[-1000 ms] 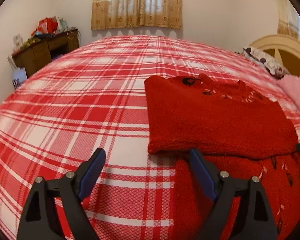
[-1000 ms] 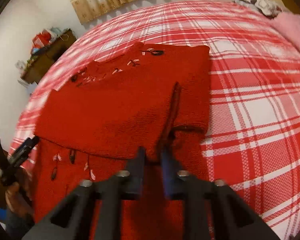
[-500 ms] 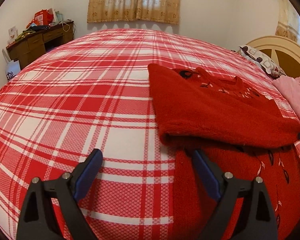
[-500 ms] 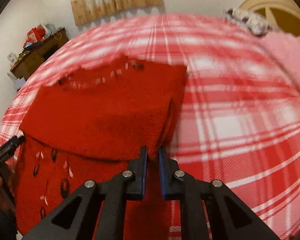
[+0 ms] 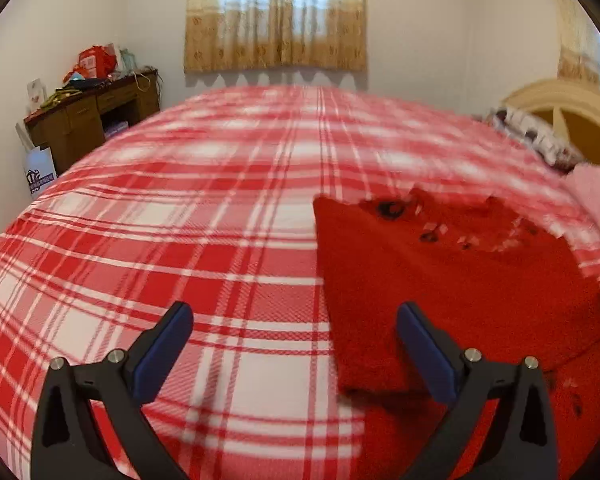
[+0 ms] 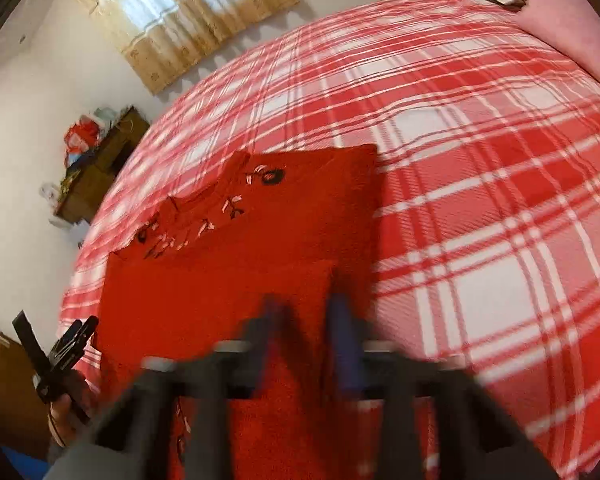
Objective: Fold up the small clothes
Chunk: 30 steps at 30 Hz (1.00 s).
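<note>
Left gripper point(image 5: 292, 312) gaping wider — empty — by red sweater point(image 5: 440, 280), right gripper point(image 6: 306, 308) blurred, jaws just closed, hold unclear

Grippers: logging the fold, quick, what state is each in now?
Left gripper: open, jaws just opened wider, holding nothing.
Right gripper: shut, just closed further; blur hides whether it pinches the red sweater.

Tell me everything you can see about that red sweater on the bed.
The red sweater looks like fuzzy knit, with small dark and pale flower-like motifs near its neckline. It lies flat on the red-and-white plaid bedspread, partly folded: one layer is turned over another, leaving a straight folded edge. Whether the right claw, blurred over its near edge, touches it is unclear. The left claw hangs open beside it.
</note>
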Available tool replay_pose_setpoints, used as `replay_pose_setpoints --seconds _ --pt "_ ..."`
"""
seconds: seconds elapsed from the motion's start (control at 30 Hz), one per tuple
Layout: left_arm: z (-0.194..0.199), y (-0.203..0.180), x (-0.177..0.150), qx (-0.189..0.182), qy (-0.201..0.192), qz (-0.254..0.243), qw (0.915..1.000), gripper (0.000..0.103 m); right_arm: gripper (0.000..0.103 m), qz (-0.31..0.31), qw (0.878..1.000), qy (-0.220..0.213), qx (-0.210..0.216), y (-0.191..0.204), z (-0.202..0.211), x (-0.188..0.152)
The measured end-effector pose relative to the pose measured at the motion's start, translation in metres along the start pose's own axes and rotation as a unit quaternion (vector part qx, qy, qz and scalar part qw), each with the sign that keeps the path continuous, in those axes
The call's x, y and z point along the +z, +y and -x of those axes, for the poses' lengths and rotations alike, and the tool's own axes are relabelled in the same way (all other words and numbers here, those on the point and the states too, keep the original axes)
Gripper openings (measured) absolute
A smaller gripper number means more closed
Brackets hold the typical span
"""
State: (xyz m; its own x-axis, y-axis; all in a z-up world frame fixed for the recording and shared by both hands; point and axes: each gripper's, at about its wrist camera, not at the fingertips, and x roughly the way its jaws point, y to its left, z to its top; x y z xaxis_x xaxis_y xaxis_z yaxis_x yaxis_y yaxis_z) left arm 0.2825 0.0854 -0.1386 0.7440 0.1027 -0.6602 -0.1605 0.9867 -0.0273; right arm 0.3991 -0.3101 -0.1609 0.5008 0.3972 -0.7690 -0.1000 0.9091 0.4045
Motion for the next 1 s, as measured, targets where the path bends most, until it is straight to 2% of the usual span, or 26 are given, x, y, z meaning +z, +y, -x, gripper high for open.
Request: replay_pose_setpoints --seconds 0.1,0.2,0.3,0.37,0.4,0.43,0.47,0.5,0.53,0.6,0.67,0.7,0.8,0.83,1.0 --pt "-0.017 -0.002 -0.005 0.017 0.030 -0.006 0.9994 0.103 0.007 0.059 0.997 -0.044 -0.029 0.028 0.013 -0.003" --pt "-0.014 0.001 -0.006 0.013 0.025 0.002 0.9996 0.103 0.007 0.089 0.990 -0.089 -0.062 0.042 0.026 0.000" --pt "-0.016 0.002 -0.006 0.011 0.029 0.004 0.9995 0.103 0.007 0.090 0.986 -0.074 -0.119 0.034 0.009 0.003" --pt "-0.015 0.002 -0.006 0.013 0.029 0.009 0.9994 0.103 0.009 0.070 0.989 -0.041 -0.126 0.018 -0.007 0.001" --pt "-0.014 0.004 -0.007 0.015 0.027 0.014 0.9994 0.103 0.014 0.063 0.990 -0.027 -0.125 0.013 -0.013 -0.002" --pt "-0.014 0.005 -0.007 0.017 0.027 0.017 0.9993 0.103 0.022 0.066 0.988 -0.034 -0.133 0.012 -0.011 -0.004" --pt "-0.016 0.005 -0.007 0.019 0.030 0.019 0.9992 0.103 0.044 0.073 0.985 -0.050 -0.150 0.015 -0.004 -0.006" --pt "-0.017 0.006 -0.007 0.021 0.034 0.022 0.9990 0.103 0.057 0.076 0.983 -0.061 -0.157 0.017 0.001 -0.008" --pt "-0.017 0.007 -0.008 0.025 0.036 0.026 0.9987 0.103 0.057 0.075 0.983 -0.074 -0.149 0.020 0.011 -0.010" --pt "-0.018 0.009 -0.008 0.038 0.037 0.034 0.9980 0.103 0.057 0.076 0.989 -0.090 -0.094 0.030 0.029 -0.015" --pt "-0.022 0.009 -0.008 0.042 0.047 0.033 0.9975 0.103 0.057 0.105 0.991 -0.079 -0.037 0.045 0.035 -0.022" --pt "-0.024 0.008 -0.008 0.044 0.052 0.031 0.9972 0.103 0.057 0.120 0.991 -0.063 -0.023 0.051 0.030 -0.025" --pt "-0.026 0.007 -0.008 0.051 0.057 0.031 0.9966 0.103 0.057 0.118 0.993 0.010 -0.021 0.047 -0.002 -0.032" --pt "-0.025 0.008 -0.009 0.051 0.056 0.031 0.9967 0.103 0.056 0.112 0.993 0.021 -0.022 0.039 -0.011 -0.034" --pt "-0.024 0.011 -0.009 0.044 0.058 0.038 0.9967 0.103 0.055 0.106 0.994 0.014 -0.018 0.033 -0.005 -0.041"
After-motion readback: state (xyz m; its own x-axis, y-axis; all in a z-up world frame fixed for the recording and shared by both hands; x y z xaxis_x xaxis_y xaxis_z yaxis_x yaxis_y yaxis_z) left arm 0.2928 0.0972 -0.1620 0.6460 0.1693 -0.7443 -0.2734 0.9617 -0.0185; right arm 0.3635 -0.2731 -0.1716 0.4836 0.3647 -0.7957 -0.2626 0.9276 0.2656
